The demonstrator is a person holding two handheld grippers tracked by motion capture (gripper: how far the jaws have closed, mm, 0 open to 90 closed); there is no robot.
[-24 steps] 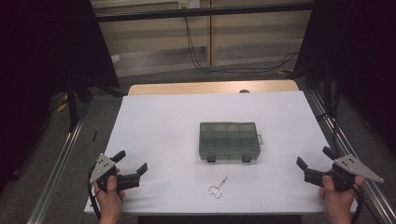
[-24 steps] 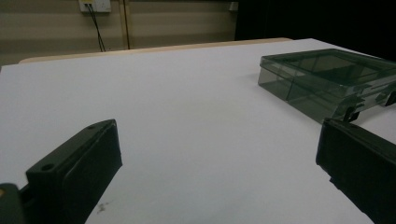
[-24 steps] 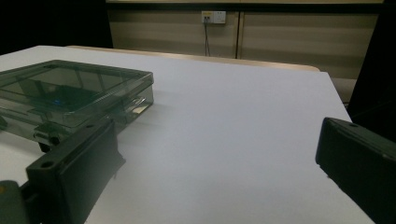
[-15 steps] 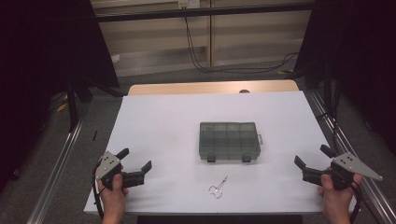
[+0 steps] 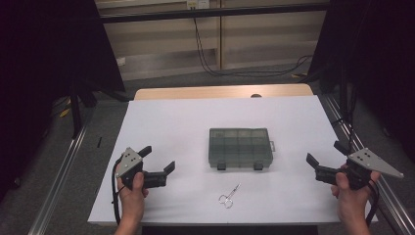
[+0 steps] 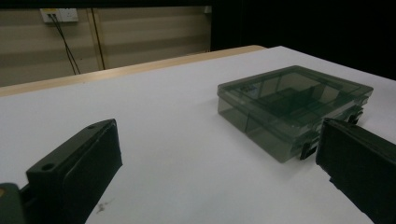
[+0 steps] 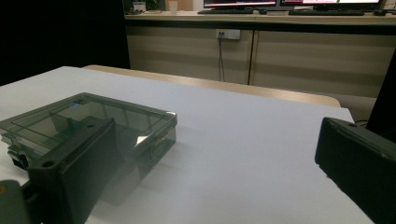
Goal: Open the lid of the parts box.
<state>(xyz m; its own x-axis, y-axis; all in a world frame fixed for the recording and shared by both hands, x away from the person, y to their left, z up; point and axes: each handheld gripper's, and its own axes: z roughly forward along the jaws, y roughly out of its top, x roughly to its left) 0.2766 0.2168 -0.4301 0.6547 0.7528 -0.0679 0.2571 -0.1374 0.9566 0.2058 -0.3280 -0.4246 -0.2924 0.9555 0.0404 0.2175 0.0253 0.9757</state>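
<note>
No text, label or number is legible anywhere.

Right gripper [image 7: 212,177]: two black jaws rise from the bottom corners, set wide apart, nothing between them.
Left finger [image 7: 74,172]: blocky, with a small round hole near its top edge; it overlaps the near right part of the box.
Right finger [image 7: 357,163]: dark slab at the lower right, over bare table.
Organiser box [image 7: 70,119]: smoky clear plastic, lid shut, dividers showing inside; lies flat behind and beyond the left finger, well apart from the right one.
Box latches [image 7: 16,156]: dark, on the side left of the left finger.
Table [image 7: 243,140]: white sheet, bare between the fingers; wooden edge beyond.
Background: cabinet wall with socket and cable, beyond both fingers.
</note>
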